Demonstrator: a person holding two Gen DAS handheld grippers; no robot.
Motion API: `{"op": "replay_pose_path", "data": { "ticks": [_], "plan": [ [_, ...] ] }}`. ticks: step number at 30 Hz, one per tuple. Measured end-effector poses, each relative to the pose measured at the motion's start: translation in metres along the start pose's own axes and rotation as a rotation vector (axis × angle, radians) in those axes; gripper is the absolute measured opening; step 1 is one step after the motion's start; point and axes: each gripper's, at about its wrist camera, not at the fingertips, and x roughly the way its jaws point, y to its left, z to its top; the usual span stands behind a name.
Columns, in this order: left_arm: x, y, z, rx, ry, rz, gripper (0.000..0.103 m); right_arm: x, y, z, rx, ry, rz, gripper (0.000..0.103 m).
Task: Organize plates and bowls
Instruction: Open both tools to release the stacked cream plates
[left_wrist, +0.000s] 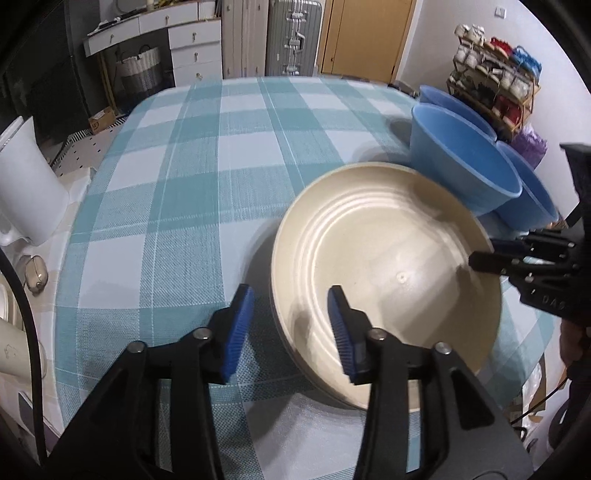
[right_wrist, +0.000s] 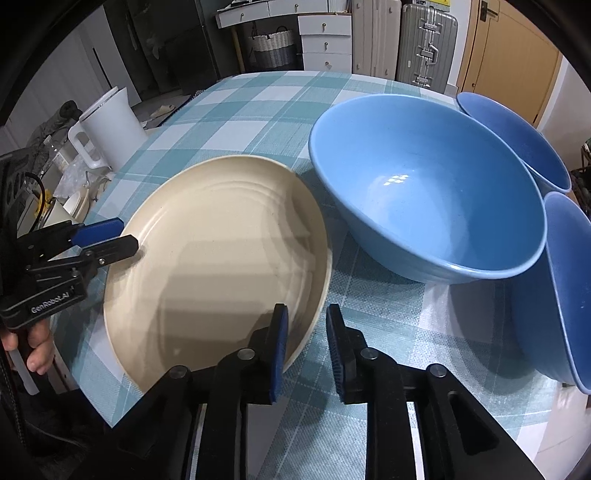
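Both hand-held grippers, left (left_wrist: 291, 325) & right (right_wrist: 304, 339), stood spread astride the cream plate's (right_wrist: 221, 251) rim on the checked surface (left_wrist: 184, 166), beside blue bowls (right_wrist: 424, 192); best lifted clear w/o nudging it.

Three blue bowls (right_wrist: 424, 199) (right_wrist: 517, 136) (right_wrist: 565, 288) cluster just right of the cream plates (right_wrist: 218, 258); how many are stacked is unclear. One white jug (right_wrist: 110, 129) stands left of it.

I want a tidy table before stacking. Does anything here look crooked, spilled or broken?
Nothing looks spilled or broken. The cream plate lies flat on the checked tablecloth. One oddity: the blue bowl at the right edge appears tipped on its side, against the big upright blue bowl.
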Motion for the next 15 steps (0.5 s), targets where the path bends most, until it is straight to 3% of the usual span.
{"op": "replay_pose_path", "data": {
  "ticks": [3, 7, 8, 10, 12, 13, 15],
  "plan": [
    [-0.013, -0.001, 0.003, -0.009, -0.025, -0.02, 0.054, -0.009, -0.002, 0.0, 0.008, -0.02, 0.015, 0.041],
    [-0.033, -0.002, 0.008, -0.035, -0.064, -0.081, 0.081, -0.027, -0.003, 0.0, 0.011, -0.055, 0.031, 0.052],
    [-0.037, -0.003, 0.01, -0.037, -0.074, -0.092, 0.081, -0.034, -0.003, 0.0, 0.006, -0.067, 0.037, 0.055],
    [-0.047, -0.006, 0.015, -0.03, -0.089, -0.106, 0.084, -0.045, -0.002, -0.001, 0.0, -0.092, 0.042, 0.072],
    [-0.055, -0.011, 0.02, -0.021, -0.103, -0.105, 0.091, -0.061, -0.003, 0.0, -0.003, -0.13, 0.058, 0.082],
    [-0.061, -0.013, 0.024, -0.013, -0.118, -0.102, 0.1, -0.067, -0.003, -0.001, -0.002, -0.143, 0.059, 0.087],
    [-0.072, -0.016, 0.029, -0.005, -0.145, -0.103, 0.102, -0.082, -0.005, 0.0, 0.003, -0.175, 0.043, 0.088]
  ]
}}
